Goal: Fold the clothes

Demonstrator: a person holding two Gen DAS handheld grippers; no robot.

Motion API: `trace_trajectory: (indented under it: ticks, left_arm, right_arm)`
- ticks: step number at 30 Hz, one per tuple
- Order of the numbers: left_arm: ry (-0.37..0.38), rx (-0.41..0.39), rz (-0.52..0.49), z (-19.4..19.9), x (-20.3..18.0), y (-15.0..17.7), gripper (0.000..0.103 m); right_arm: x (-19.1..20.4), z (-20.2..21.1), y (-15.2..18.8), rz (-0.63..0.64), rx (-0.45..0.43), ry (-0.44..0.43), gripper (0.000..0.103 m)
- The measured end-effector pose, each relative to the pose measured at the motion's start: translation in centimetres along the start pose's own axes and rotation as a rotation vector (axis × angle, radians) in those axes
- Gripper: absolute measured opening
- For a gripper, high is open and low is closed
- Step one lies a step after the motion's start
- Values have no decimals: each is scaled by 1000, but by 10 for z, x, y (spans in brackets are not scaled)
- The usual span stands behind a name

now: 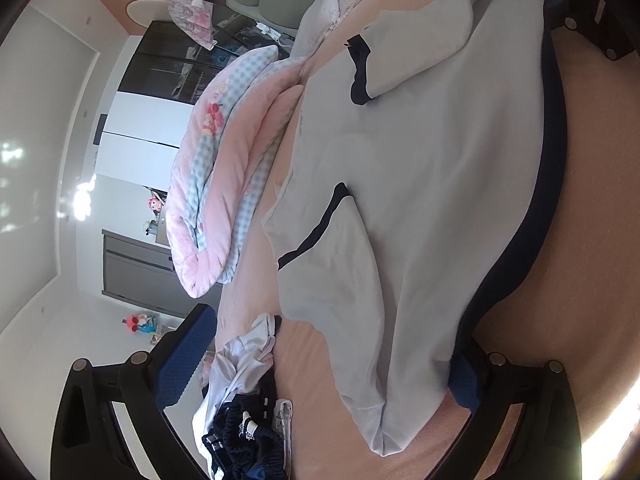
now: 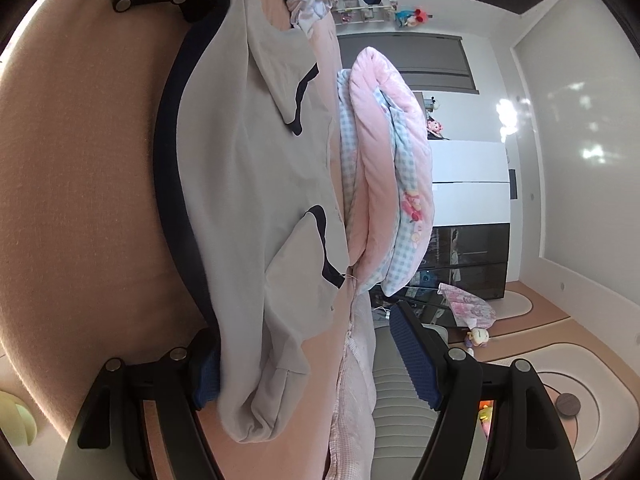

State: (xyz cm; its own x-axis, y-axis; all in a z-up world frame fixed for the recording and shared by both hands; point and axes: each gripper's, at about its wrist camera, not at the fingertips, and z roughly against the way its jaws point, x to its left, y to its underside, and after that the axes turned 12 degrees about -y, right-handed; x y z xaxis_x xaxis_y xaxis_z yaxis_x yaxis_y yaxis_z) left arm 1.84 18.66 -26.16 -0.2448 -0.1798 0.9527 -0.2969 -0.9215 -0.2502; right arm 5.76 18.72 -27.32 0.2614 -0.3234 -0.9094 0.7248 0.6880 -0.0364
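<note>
While the grey sweatshirt (image 1: 420,200) lies flat on the pink bed (image 1: 560,280) with both sleeves turned in, its navy hem band (image 1: 548,184) runs along the near edge, spanning from one hand to the other. Left gripper (image 1: 328,376) and right gripper (image 2: 316,368) each sit at one hem corner, jaws spread, with the cloth between them; whether the pads actually press it, I cannot tell. Judgement: next fold carries hem toward collar. A folded quilt (image 1: 224,184) lies beyond.
</note>
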Motion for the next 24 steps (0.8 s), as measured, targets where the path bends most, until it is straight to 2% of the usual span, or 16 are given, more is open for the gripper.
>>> trace_trajectory:
  ticks: [3,6,8,10,11,12,13,15,17,20,24]
  left_arm:
    - [-35,-71,-3,8,-3,2,103]
    - [-54,-122,-22,15,-8,3,97]
    - [-11,-141,-47,18,-13,3,80]
    - [43,-147,-74,22,-21,3,46]
    - [48,-153,-94,25,-27,3,38]
    - [46,-167,-126,28,-34,3,23]
    - [43,-180,-156,32,-41,3,10]
    - [31,-205,-200,36,-49,4,4]
    - [82,-180,-174,32,-45,2,4]
    - [201,-125,-107,21,-33,-1,4]
    - [301,-75,-74,14,-21,-8,5]
  right_arm:
    - [0,0,1,4,-9,-16,74]
    - [1,-1,2,3,-21,-48,67]
    - [3,-3,3,-8,-16,-111,52]
    - [10,-4,5,-12,-20,-163,23]
    - [15,-5,5,-15,-22,-189,14]
    - [19,-5,6,-17,-24,-215,7]
    - [21,-4,6,-15,-31,-194,7]
    - [20,-3,7,-21,-26,-198,7]
    - [20,-3,7,-24,-27,-209,7]
    - [19,-3,7,-19,-27,-207,7]
    - [22,-3,4,15,-9,-193,7]
